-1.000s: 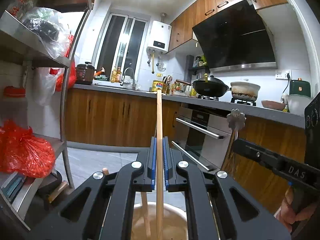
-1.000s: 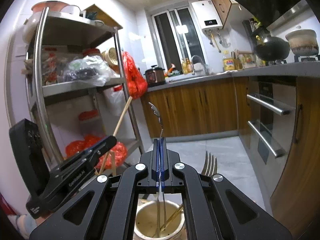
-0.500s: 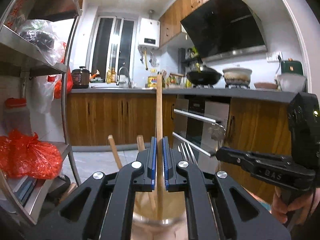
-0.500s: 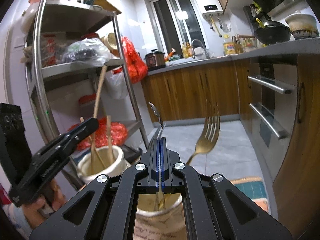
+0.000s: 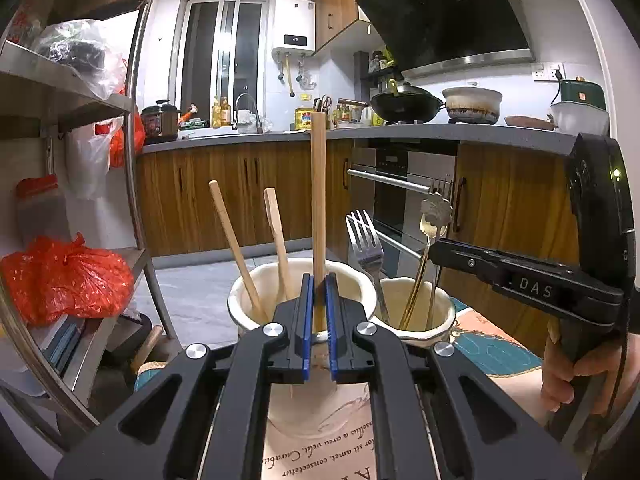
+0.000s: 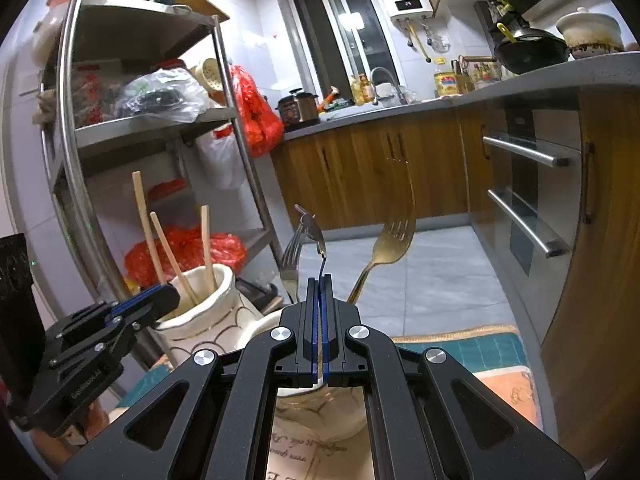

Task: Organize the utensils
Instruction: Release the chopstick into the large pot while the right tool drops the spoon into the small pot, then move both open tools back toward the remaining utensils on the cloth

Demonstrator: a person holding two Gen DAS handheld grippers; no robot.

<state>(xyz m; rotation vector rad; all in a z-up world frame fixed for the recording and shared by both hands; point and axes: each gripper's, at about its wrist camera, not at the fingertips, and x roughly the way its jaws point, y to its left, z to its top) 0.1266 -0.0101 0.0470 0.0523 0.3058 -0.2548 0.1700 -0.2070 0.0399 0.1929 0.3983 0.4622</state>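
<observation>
1. Your left gripper (image 5: 316,300) has its jaws closed narrowly on a long, flat wooden utensil handle (image 5: 318,184), held upright with its lower end down inside the larger cream ceramic jar (image 5: 248,304). Upright suits the jar's mouth: the stick can drop straight in without catching the rim.
2. Two more pale wooden sticks (image 5: 236,240) lean in that jar, so it looks to be the one for wooden things.
3. Your right gripper (image 6: 320,300) has its jaws pinched nearly shut on the thin stem of a gold-toned metal spoon with an ornate flower-shaped end (image 5: 436,210), also held upright. From the left view its lower part sits inside the smaller cream jar (image 5: 444,312) just beside the larger one.
4. That smaller jar holds a silver metal fork (image 5: 364,240), tines up, and a gold-toned fork (image 6: 394,240) leaning rightward, so it seems to be the one for metal.
5. Both jars stand touching or nearly so on a printed mat (image 5: 320,452) with lettering; the worktop under it is hidden.
6. Judgement: both utensils look ready for release; opening too early, while a stick is tilted, could tip it against the others.
</observation>
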